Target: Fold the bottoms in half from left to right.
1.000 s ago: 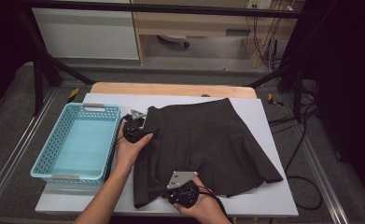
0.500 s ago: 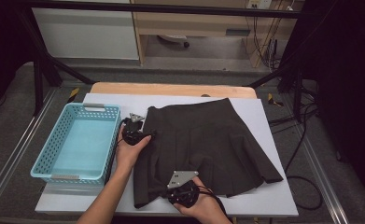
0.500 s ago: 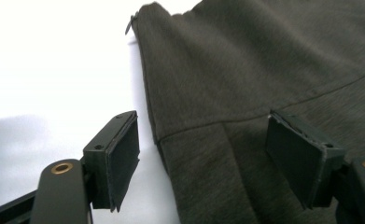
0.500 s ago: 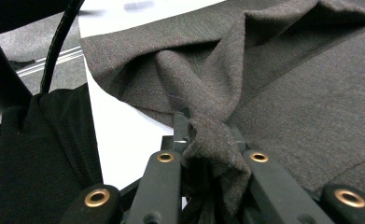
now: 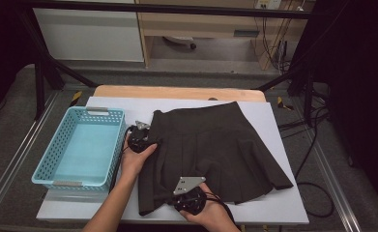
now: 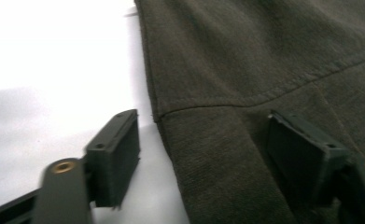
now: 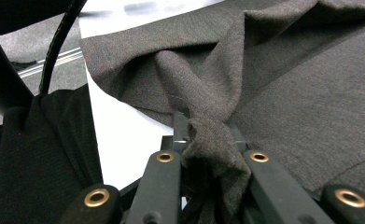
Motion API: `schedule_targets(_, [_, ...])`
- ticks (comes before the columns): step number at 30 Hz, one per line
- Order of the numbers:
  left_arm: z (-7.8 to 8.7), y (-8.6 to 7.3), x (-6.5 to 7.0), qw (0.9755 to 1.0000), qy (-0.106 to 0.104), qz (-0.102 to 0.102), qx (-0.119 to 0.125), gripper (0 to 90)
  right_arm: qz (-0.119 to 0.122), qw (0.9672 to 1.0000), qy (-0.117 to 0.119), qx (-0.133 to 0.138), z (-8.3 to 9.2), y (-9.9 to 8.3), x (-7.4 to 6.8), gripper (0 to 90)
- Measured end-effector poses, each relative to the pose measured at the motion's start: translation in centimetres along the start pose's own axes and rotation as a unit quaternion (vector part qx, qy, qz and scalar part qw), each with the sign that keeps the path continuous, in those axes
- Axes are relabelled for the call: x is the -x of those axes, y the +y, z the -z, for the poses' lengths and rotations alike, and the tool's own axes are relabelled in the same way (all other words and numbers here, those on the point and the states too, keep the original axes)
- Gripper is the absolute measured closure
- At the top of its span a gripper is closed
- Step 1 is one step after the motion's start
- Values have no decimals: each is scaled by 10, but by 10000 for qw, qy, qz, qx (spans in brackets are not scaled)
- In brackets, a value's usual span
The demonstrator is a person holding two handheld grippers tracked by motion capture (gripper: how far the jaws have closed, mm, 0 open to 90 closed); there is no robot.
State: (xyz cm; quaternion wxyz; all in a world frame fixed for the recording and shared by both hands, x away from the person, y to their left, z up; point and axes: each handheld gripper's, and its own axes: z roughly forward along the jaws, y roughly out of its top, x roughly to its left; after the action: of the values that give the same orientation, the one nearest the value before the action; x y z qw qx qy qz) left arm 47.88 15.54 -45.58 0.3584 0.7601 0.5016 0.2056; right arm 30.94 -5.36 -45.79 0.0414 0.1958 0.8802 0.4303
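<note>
Dark pleated skirt [image 5: 215, 150] spread flat on white table [image 5: 273, 212], right of blue basket [image 5: 78, 147]. Long axis running from waistband at far left to flared hem at near right, so narrow end toward basket's far corner and wide end toward table's right edge. Charcoal-brown, matte knit with a stitched seam across waistband; pleats fanning outward; near-left corner rumpled and gathered. Left gripper [image 6: 203, 154] at waistband edge, jaws apart and straddling that edge, one pad on bare table and one over fabric, having just been closing with cloth between them but not yet pinched. Right gripper [image 7: 206, 140] at near edge, jaws pressed together on a bunched fold of skirt, cloth pulled up into a ridge between pads.
</note>
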Motion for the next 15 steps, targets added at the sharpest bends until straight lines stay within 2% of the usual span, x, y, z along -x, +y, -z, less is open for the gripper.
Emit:
schedule_targets(2, [1,0,1,10000,-25,-36,9,401,-6,10000,3,0,0,0,0,821])
schedule_targets(3, [1,0,2,10000,-82,5,23,494,-3,10000,5,1,0,0,0,820])
schedule_targets(5, [2,1,3,9999,-96,-79,45,611,-18,10000,11,6,0,0,0,821])
schedule_targets(6, [2,1,3,9999,-121,-48,48,674,-21,10000,13,6,0,0,1,820])
schedule_targets(7, [2,1,3,9998,-175,-32,58,696,-23,10000,20,6,0,0,1,821])
schedule_targets(9, [1,1,4,9992,-356,143,54,751,-16,10000,18,1,0,1,1,822])
schedule_targets(12, [2,5,8,9994,-324,73,46,768,-5,10000,2,-3,1,3,0,826])
schedule_targets(15, [13,16,5,9985,-439,177,284,779,10,9999,-24,99,5,9,-2,827])
